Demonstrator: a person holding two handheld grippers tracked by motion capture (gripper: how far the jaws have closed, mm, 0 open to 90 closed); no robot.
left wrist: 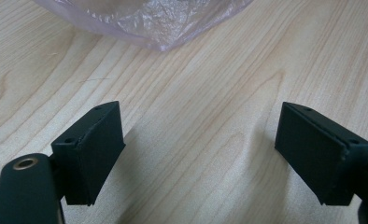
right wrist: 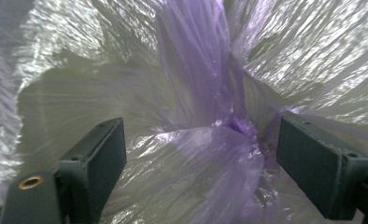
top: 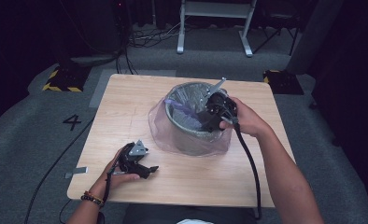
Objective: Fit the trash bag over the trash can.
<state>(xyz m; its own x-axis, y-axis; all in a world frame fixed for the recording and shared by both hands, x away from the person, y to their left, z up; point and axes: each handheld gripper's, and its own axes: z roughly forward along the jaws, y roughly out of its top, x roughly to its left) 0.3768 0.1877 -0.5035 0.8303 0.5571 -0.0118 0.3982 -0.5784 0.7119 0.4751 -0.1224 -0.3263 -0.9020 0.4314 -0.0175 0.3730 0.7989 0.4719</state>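
A grey metal bin stands on the wooden table, lined with a thin purple plastic bag that spills over its rim down to the tabletop. My right gripper reaches over the near rim into the bin. In the right gripper view its jaws stand wide apart, with a bunched fold of the purple bag rising between them, untouched by either pad. My left gripper lies low on the table at the front left, open, with bare wood between its pads and the bag's hem just ahead.
The table's near edge runs close behind my left hand. A cable trails from the right gripper along the forearm. Beyond the table lie grey carpet, a white table frame and yellow-black striped bases.
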